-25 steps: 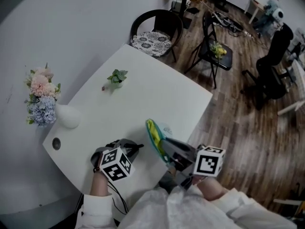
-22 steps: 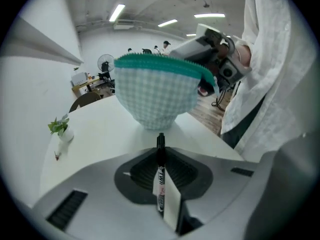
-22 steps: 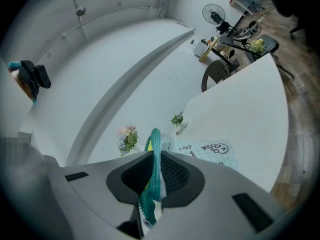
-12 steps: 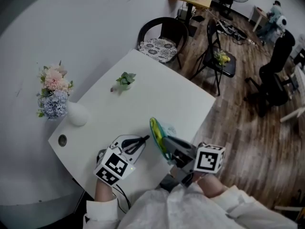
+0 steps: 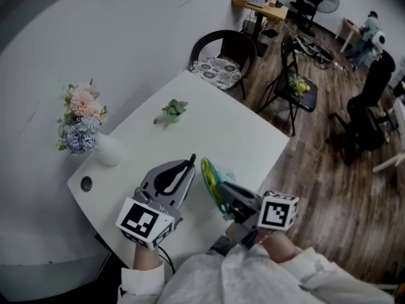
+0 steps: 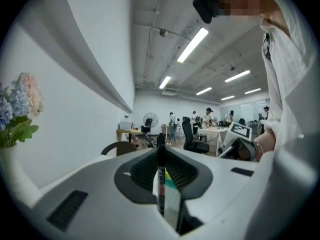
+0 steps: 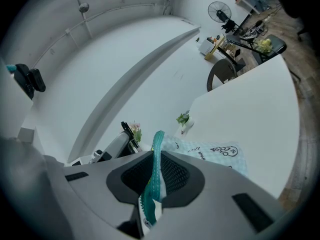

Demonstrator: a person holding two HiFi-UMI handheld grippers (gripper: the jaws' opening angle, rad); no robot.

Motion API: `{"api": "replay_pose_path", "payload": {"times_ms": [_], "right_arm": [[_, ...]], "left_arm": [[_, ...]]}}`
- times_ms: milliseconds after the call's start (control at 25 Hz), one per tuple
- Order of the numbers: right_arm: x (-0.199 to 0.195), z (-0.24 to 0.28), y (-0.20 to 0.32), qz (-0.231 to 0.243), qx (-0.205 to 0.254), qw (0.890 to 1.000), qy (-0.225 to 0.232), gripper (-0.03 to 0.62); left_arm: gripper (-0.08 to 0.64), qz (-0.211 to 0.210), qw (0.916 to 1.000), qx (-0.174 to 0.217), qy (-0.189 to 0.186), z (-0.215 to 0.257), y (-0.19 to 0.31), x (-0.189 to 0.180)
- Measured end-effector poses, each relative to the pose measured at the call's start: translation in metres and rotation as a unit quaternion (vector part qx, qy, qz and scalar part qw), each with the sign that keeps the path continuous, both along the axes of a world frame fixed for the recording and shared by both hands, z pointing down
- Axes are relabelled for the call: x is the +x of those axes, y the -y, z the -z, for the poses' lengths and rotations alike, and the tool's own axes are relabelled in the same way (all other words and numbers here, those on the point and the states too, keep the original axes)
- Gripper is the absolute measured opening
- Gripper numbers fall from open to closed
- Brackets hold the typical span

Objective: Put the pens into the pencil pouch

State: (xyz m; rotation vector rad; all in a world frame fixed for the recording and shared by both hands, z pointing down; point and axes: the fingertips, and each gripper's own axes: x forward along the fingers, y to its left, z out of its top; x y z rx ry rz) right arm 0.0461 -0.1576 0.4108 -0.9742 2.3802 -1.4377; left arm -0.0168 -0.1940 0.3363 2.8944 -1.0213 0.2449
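Note:
My left gripper [image 5: 185, 168] is shut on a black pen [image 5: 190, 162], raised above the white table [image 5: 240, 132]. In the left gripper view the pen [image 6: 161, 176] stands upright between the jaws, its tip poking past them. My right gripper [image 5: 223, 195] is shut on the teal zipper edge of the pencil pouch [image 5: 209, 179], holding it up just right of the pen. The right gripper view shows the zipper edge [image 7: 157, 169] pinched in the jaws, the pale patterned pouch body [image 7: 210, 153] hanging beyond, and the left gripper [image 7: 131, 134] with its pen to the left.
A small potted plant [image 5: 173, 111] sits mid-table. A white vase of flowers [image 5: 85, 125] stands at the left corner beside a round cable hole [image 5: 86, 183]. Chairs [image 5: 224, 62] stand past the far table edge on the wooden floor, with people farther back.
My left gripper has risen from the table's near edge with the pen and swung level, its tip now close to the pouch's top edge. The right gripper and pouch stayed put.

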Motion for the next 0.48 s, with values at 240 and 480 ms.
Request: {"api": "replay_pose_path", "payload": {"times_ms": [240, 480], "right_arm": [[-0.005, 0.0, -0.001, 0.007, -0.001, 1.0, 0.004, 0.043], [-0.005, 0.001, -0.001, 0.006, -0.001, 1.0, 0.002, 0.043]], "left_arm": [[0.046, -0.016, 0.9922, 0.046, -0.115, 0.042, -0.002, 0.008], [0.047, -0.028, 0.9795, 0.064, -0.189, 0.061, -0.006, 0.017]]}}
